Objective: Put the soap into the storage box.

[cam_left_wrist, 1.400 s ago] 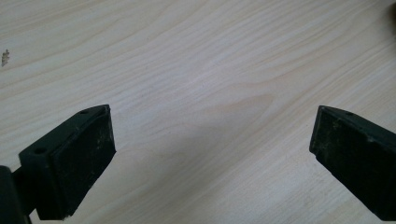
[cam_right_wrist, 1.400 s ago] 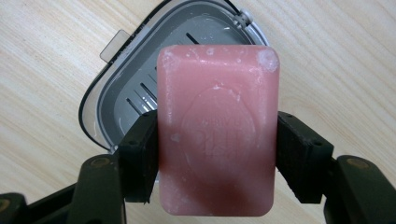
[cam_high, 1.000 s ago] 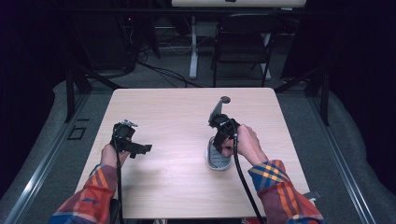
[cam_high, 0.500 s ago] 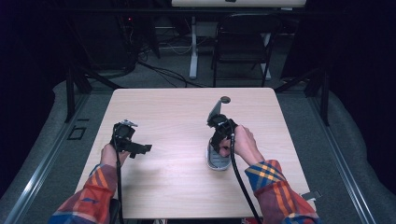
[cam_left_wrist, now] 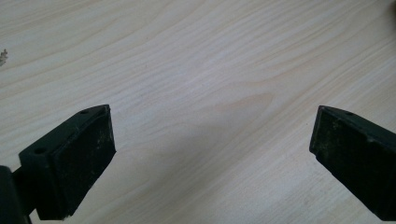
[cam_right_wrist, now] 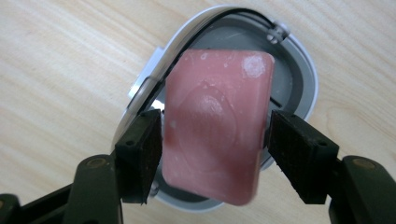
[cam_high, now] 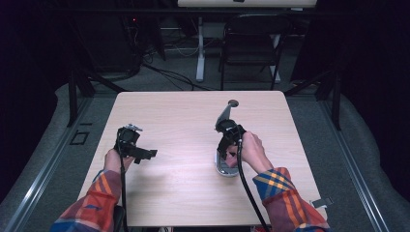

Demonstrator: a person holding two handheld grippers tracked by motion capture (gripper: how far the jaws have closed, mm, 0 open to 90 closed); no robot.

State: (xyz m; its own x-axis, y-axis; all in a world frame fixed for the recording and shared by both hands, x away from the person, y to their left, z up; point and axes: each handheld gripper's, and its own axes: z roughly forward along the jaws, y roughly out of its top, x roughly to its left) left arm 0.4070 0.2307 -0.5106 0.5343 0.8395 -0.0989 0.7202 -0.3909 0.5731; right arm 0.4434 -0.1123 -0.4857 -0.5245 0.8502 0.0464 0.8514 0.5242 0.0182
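A pink soap bar (cam_right_wrist: 215,107) sits tilted between the jaws of my right gripper (cam_right_wrist: 215,137), which is shut on its two long sides. Just beneath it lies a grey oval soap dish (cam_right_wrist: 294,79) with a white rim. In the high view my right gripper (cam_high: 224,153) points down over the soap dish (cam_high: 227,170) at the table's right middle. My left gripper (cam_high: 146,154) hovers low over the left side of the table, open, with only bare wood between its fingers (cam_left_wrist: 74,158).
The light wooden table (cam_high: 183,121) carries a small dark round hole (cam_high: 233,103) near its far edge. A black cable (cam_high: 246,188) trails from the right gripper toward the near edge. Beyond the table stand a dark chair (cam_high: 251,48) and floor cables.
The right hand has shifted only slightly over the dish. The left gripper has stayed where it was.
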